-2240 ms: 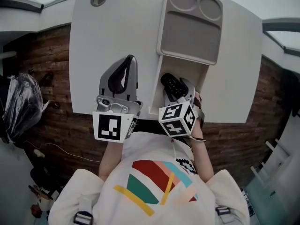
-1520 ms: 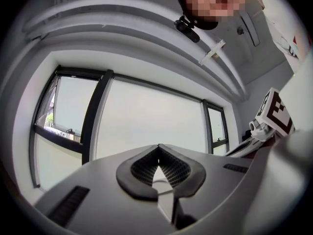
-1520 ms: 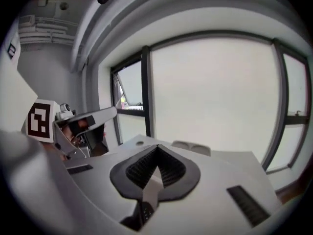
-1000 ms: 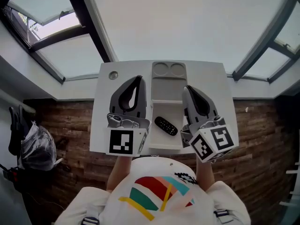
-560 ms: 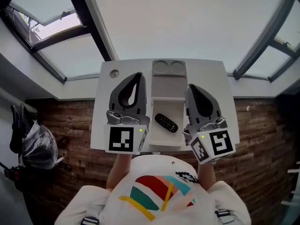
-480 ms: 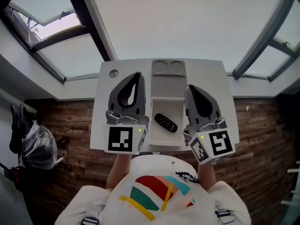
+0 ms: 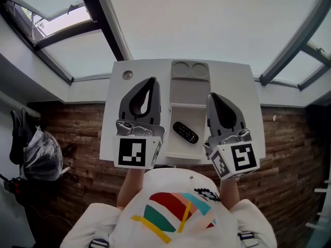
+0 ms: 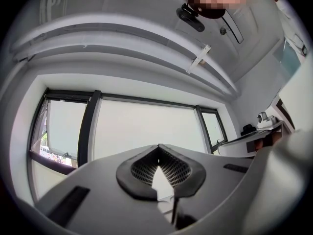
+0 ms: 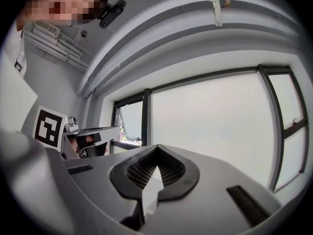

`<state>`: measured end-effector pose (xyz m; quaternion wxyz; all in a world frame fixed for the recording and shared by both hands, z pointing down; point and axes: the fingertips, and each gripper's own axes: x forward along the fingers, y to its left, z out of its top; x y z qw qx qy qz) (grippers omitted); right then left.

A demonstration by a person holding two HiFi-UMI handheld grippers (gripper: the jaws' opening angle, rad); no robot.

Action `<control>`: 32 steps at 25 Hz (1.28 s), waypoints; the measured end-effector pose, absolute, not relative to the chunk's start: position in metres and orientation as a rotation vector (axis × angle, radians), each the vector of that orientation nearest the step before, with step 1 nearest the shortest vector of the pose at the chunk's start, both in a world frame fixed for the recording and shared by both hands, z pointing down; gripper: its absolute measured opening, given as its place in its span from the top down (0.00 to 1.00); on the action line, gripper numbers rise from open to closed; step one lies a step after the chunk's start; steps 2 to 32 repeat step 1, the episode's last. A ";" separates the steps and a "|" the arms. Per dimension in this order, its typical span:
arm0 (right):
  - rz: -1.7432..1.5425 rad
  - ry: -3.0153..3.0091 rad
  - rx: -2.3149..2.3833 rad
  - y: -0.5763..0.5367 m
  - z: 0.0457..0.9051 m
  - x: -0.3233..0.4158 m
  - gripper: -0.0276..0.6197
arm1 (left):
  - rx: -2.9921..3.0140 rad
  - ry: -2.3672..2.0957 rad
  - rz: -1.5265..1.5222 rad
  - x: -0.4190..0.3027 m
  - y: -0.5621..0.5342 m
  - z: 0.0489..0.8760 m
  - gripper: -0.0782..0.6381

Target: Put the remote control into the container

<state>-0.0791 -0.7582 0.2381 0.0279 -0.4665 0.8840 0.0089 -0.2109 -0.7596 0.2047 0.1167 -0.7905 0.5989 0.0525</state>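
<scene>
While the person's striped shirt filled the nearest part of the head view, the left gripper and right gripper were held over the near edge of the white table, one on each side of the container. Each had its jaws pressed together with nothing between them, and each gripper view looked out at windows. Between them the black remote control lay slantwise in the container's near compartment, uncovered and apart from both tools. Beyond it came a flat grey section, then two round recesses towards the far edge. A small round fitting sat at the far left corner. A dark bag lay on the wood floor, left.
</scene>
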 end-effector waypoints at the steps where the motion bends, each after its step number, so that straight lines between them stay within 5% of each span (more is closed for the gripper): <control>1: 0.031 2.735 -1.439 -0.759 0.240 -0.082 0.96 | -2.314 1.756 0.153 -0.213 -0.761 0.206 0.88; 32: 0.031 2.735 -1.439 -0.759 0.240 -0.082 0.96 | -2.314 1.756 0.153 -0.213 -0.761 0.206 0.88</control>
